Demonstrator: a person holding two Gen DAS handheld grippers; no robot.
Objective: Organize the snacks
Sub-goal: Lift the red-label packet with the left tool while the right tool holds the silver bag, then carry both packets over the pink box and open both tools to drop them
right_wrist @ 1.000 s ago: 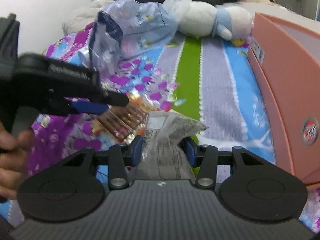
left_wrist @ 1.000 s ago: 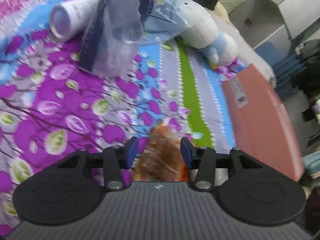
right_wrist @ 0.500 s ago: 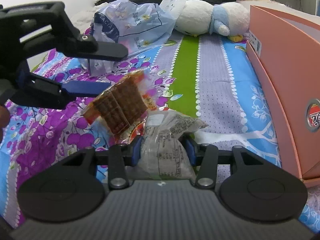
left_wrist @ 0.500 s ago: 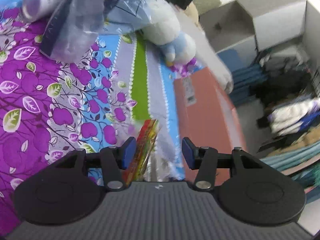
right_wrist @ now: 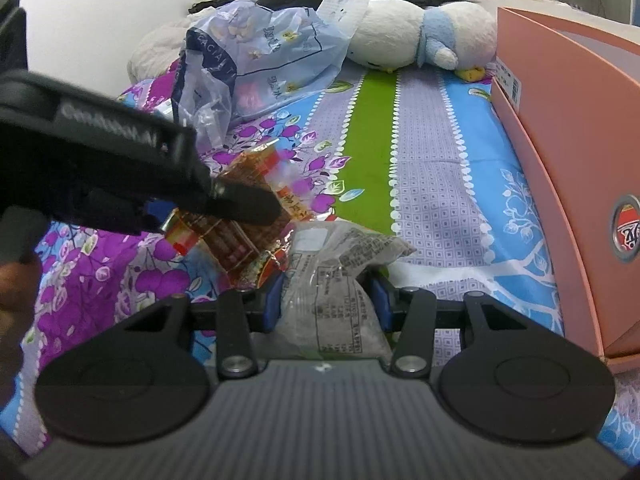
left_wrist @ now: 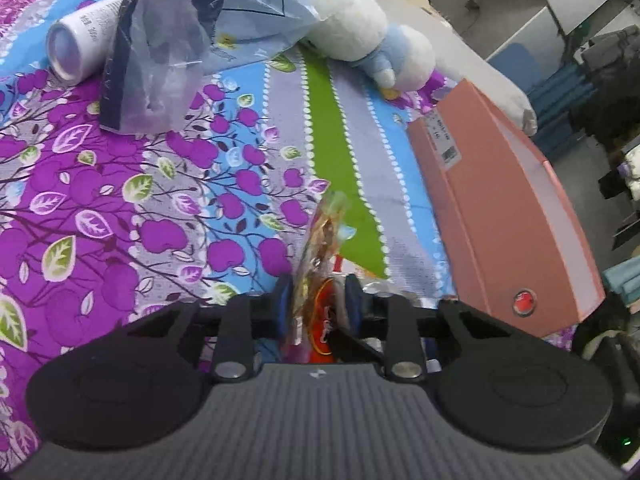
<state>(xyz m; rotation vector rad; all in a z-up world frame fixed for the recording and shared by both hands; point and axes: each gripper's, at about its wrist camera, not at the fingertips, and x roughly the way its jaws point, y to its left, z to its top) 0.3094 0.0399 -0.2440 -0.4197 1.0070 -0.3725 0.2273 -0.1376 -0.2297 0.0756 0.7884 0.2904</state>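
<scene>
An orange-brown snack packet (left_wrist: 320, 240) stands on edge between the blue pads of my left gripper (left_wrist: 318, 300). The jaws are closing and both pads press on it. In the right wrist view the same packet (right_wrist: 240, 240) hangs above the bedspread in the left gripper (right_wrist: 224, 216), just left of my right gripper (right_wrist: 326, 300). The right gripper is shut on a crinkled clear bag with printed text (right_wrist: 340, 264). A pink box (left_wrist: 500, 220) (right_wrist: 560, 140) stands on the right.
A floral bedspread (right_wrist: 432, 168) covers the bed. At the far end lie a white and blue plush toy (right_wrist: 420, 36), a crumpled blue plastic bag (right_wrist: 260, 52) and a white tube (left_wrist: 76, 44). A hand (right_wrist: 16, 280) shows at the left edge.
The left gripper's jaws went from wide apart to narrow around the orange packet, and it swung closer to the right gripper. The right gripper kept its hold and place.
</scene>
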